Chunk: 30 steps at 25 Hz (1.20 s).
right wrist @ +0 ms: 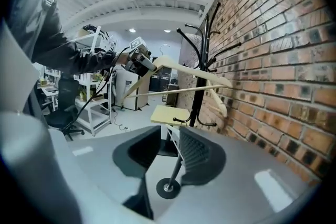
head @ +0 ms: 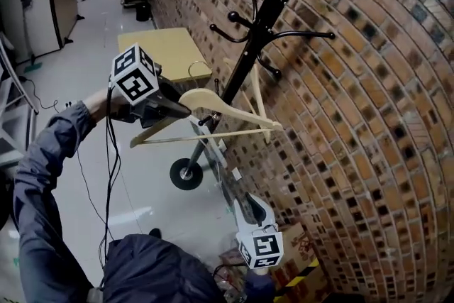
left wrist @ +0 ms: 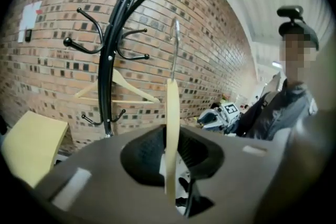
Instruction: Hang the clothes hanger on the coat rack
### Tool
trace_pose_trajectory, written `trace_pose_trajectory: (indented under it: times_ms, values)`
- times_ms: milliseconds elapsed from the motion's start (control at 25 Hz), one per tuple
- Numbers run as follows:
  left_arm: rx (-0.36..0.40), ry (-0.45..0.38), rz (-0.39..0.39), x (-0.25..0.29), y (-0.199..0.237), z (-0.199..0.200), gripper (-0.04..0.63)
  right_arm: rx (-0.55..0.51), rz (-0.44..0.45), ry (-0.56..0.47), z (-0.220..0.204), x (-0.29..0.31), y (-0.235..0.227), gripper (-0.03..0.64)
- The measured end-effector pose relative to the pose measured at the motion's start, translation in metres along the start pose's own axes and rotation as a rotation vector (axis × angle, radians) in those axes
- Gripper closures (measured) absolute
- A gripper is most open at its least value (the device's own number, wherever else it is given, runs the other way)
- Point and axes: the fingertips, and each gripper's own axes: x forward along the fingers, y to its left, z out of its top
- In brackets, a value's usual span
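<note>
My left gripper point(head: 186, 110) is shut on a pale wooden clothes hanger point(head: 227, 106), gripping it near the neck. In the left gripper view the hanger point(left wrist: 171, 113) stands edge-on between the jaws of that gripper point(left wrist: 170, 136), its metal hook pointing up. The black coat rack point(head: 264, 18) stands against the brick wall just beyond it, with several curved hooks. A second wooden hanger point(left wrist: 115, 86) hangs on the rack point(left wrist: 107, 60). My right gripper point(head: 245, 206) is lower and nearer the wall, open with nothing held point(right wrist: 170, 147).
A yellow table point(head: 163, 50) stands left of the rack by the brick wall point(head: 369, 117). A round black base point(head: 186, 174) sits on the floor at the foot of the rack's pole. White shelving point(right wrist: 94, 107) and an office chair point(right wrist: 65, 107) stand farther off.
</note>
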Motion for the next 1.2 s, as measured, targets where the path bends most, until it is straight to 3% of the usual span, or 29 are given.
trace_pose_trajectory:
  times_ms: [160, 360, 480, 640, 840, 1000, 1200]
  values:
    - [-0.021, 0.010, -0.084, -0.025, 0.020, 0.026, 0.540, 0.042, 0.028, -0.042, 0.036, -0.006, -0.007, 0.514]
    - [0.070, 0.066, -0.198, -0.033, 0.039, 0.067, 0.540, -0.030, -0.045, -0.098, 0.085, -0.018, -0.027, 0.518]
    - [0.074, 0.051, -0.270, -0.034, 0.051, 0.086, 0.540, -0.045, -0.070, -0.084, 0.088, -0.020, -0.017, 0.520]
    - [0.095, 0.025, -0.275, -0.032, 0.069, 0.111, 0.540, -0.068, -0.100, -0.018, 0.074, -0.020, -0.008, 0.520]
    - [0.178, 0.077, -0.336, -0.008, 0.066, 0.137, 0.540, -0.050, -0.132, 0.000, 0.070, -0.020, -0.010, 0.522]
    - [0.130, 0.135, -0.352, 0.022, 0.076, 0.124, 0.540, -0.065, -0.156, 0.012, 0.067, -0.019, -0.004, 0.522]
    - [0.078, 0.089, -0.350, 0.038, 0.097, 0.122, 0.538, -0.075, -0.161, 0.019, 0.072, -0.016, 0.006, 0.522]
